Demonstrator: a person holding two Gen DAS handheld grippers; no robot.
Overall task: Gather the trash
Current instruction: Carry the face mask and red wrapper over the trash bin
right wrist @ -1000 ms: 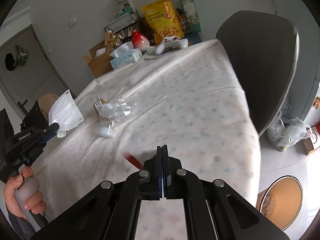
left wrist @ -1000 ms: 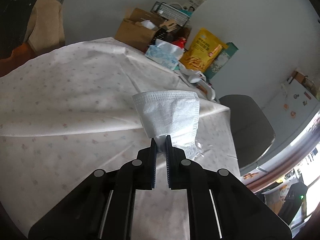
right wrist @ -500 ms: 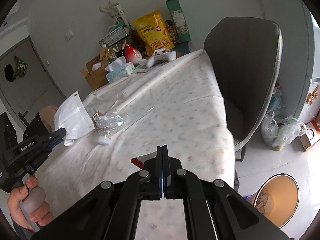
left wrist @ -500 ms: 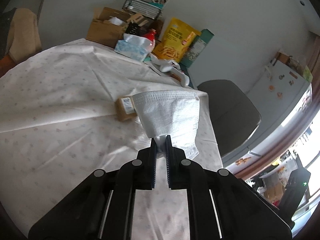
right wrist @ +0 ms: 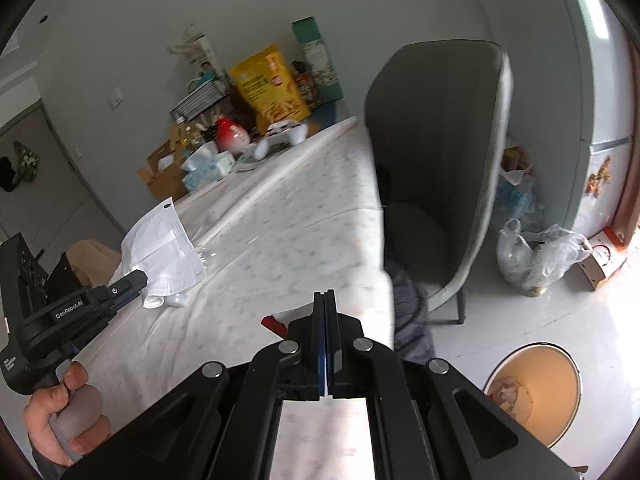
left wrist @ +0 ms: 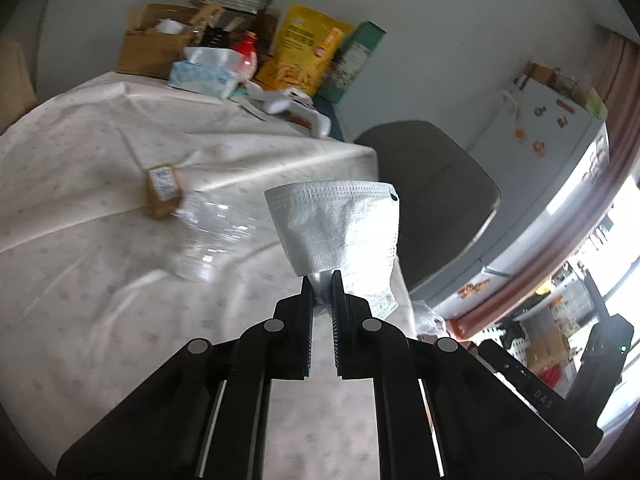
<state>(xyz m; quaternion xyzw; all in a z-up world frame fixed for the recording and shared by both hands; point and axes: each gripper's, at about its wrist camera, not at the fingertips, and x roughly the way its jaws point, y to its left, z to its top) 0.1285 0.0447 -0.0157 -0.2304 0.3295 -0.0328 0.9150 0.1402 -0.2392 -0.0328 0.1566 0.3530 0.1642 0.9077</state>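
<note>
My left gripper (left wrist: 321,280) is shut on a white face mask (left wrist: 340,228) and holds it above the table; both also show in the right wrist view, the gripper (right wrist: 138,280) and the mask (right wrist: 162,246). A crushed clear plastic bottle (left wrist: 212,236) and a small brown carton (left wrist: 162,192) lie on the tablecloth left of the mask. My right gripper (right wrist: 325,300) is shut, with nothing seen between its fingers. A red scrap (right wrist: 274,325) lies on the cloth just left of it. A round trash bin (right wrist: 534,390) with paper inside stands on the floor at lower right.
A grey chair (right wrist: 440,168) stands at the table's right edge. Clutter lines the far end: tissue box (left wrist: 202,74), yellow snack bag (left wrist: 300,56), cardboard box (left wrist: 156,40), white controller (right wrist: 282,140). Plastic bags (right wrist: 536,252) sit on the floor by the fridge (left wrist: 544,128).
Both grippers have swung to the right. The left one still carries the mask, and the bottle and carton have come into its view. The bin shows more fully in the right view.
</note>
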